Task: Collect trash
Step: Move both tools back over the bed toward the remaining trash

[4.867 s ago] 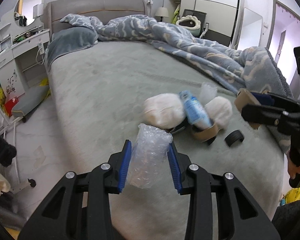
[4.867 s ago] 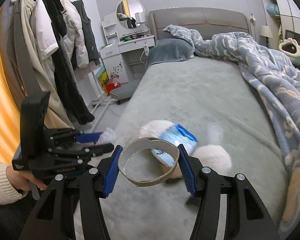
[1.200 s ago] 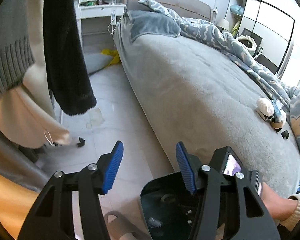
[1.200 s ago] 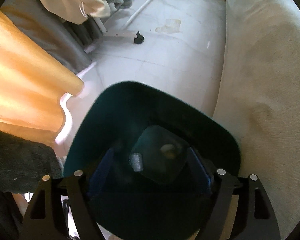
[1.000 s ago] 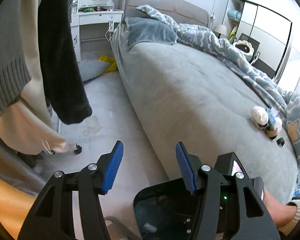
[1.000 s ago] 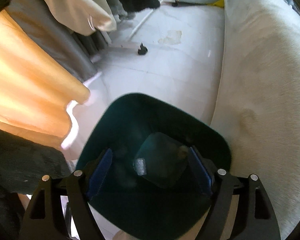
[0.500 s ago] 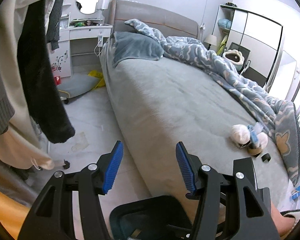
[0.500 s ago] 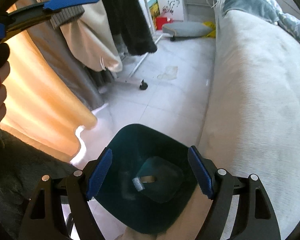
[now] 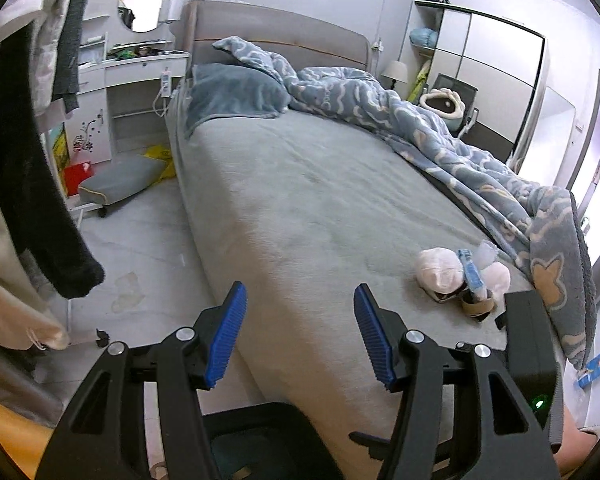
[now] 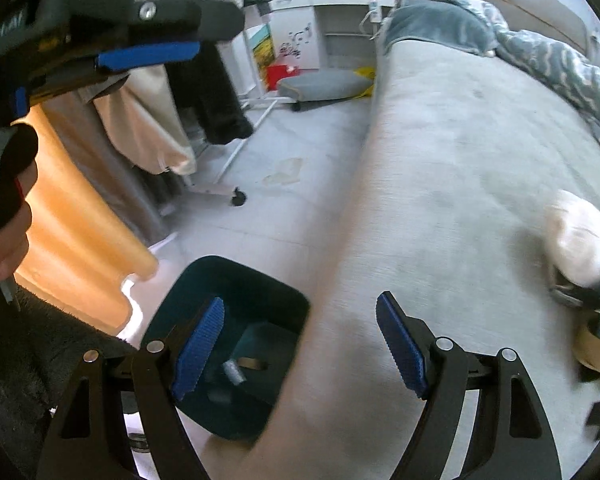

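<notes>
Flanking bed — bin, clothes rack

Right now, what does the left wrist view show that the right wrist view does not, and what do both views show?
Only the left wrist view shows the round wall mirror, the white wardrobe and the blue wrapper on the floor. Only the right wrist view shows the inside of the dark teal trash bin, with small scraps at its bottom, and the orange curtain. Both show the grey bed, the pile of white bundles and a brown cardboard ring on it, and open, empty grippers: left gripper, right gripper.
</notes>
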Motion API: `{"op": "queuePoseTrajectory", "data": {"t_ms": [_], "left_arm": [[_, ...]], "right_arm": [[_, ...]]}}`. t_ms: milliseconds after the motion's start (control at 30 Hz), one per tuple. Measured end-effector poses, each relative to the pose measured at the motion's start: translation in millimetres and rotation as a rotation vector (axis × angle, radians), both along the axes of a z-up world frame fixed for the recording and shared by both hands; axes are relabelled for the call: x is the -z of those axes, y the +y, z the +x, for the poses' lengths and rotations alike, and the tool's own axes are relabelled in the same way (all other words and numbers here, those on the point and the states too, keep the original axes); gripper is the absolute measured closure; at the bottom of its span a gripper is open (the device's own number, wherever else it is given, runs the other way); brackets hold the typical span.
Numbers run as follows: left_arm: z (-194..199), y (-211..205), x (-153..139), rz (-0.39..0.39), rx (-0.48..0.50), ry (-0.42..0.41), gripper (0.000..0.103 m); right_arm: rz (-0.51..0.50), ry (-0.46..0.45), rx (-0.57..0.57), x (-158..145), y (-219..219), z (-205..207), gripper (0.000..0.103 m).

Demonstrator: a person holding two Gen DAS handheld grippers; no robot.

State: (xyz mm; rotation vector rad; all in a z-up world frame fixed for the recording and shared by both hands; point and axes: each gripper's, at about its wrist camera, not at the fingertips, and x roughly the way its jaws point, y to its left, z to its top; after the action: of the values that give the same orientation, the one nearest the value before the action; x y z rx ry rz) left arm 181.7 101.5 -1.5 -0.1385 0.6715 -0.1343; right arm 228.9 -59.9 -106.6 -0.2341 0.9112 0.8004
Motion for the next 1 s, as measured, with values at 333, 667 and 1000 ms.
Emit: {"op": "queuePoseTrajectory", "data": {"t_ms": [333, 667, 1000], "left_arm": [[16.4, -48.7, 11.1, -0.018, 0.073, 0.04, 0.039], [27.2, -81.3, 11.8, -0.057, 0.106, 0.057, 0.039], [38.6, -116.1, 19.9, -0.053, 0.14, 0.074, 0.039]], "right_arm": [[0.001, -0.029, 0.102, -4.8, -54.3, 6.7, 0.022], [-0.029, -0.052, 0.194, -1.3, -101.4, 6.4, 0.021], [-0.026, -0.064, 0.301, -4.4, -148.3, 6.3, 0.021]]}}
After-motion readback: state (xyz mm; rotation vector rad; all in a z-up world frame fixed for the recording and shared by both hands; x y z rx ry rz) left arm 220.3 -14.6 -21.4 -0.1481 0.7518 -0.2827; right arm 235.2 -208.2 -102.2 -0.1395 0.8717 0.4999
